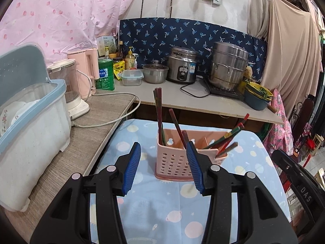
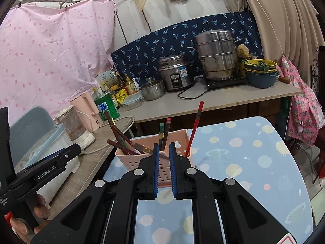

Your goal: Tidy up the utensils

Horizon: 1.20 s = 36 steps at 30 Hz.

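Observation:
A pink perforated utensil holder (image 1: 174, 160) stands on a blue patterned cloth (image 1: 182, 203). Several red and dark chopsticks (image 1: 160, 113) stand and lean in its compartments. My left gripper (image 1: 164, 152) is open and empty just in front of the holder, its right finger overlapping the holder's front. In the right wrist view the holder (image 2: 130, 160) sits just past my right gripper (image 2: 163, 148), whose jaws stand a narrow gap apart with nothing between them. Chopsticks (image 2: 194, 128) stick up from the holder there too.
A white and blue dish box (image 1: 30, 126) sits on the wooden side table at left with a kettle (image 1: 70, 85) and cord. The back counter (image 1: 182, 99) holds a rice cooker (image 1: 182, 65), a steamer pot (image 1: 228, 65), bottles and bowls (image 1: 257, 97).

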{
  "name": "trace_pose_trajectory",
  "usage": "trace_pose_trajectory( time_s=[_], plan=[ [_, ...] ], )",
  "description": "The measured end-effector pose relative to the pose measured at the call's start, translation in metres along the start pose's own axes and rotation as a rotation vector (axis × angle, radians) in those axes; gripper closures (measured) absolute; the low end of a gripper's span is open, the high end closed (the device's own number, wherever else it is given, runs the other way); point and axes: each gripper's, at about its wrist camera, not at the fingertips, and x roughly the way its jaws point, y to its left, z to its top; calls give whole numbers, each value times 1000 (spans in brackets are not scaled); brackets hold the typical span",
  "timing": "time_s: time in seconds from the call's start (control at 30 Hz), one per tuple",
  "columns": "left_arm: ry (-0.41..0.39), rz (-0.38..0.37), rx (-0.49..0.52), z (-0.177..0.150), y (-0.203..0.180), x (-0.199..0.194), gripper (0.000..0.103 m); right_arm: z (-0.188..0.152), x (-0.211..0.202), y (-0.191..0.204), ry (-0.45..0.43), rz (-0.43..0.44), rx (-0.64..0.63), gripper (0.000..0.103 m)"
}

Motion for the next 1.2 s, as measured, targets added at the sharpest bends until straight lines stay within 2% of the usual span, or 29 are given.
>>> trace_pose_trajectory(
  time_s=[0.2, 0.57, 0.67, 0.9, 1.03, 1.2],
  plan=[
    [24, -4, 4, -18, -1, -3, 58, -17, -4, -2, 26, -5, -6, 91],
    [61, 16, 11, -47, -2, -2, 45, -44, -6, -1, 60, -41, -62, 89],
    [74, 14, 18, -57, -4, -1, 41, -51, -7, 1, 63, -49, -78, 80],
    [112, 18, 26, -80, -7, 3, 29, -66, -6, 0, 85, -76, -102, 72],
    [121, 29, 30, -90, -9, 4, 19, -74, -7, -1, 93, -93, -109, 63],
    [138, 35, 23, -100, -9, 5, 10, -83, -9, -1, 92, -135, -135, 47]
  ],
)
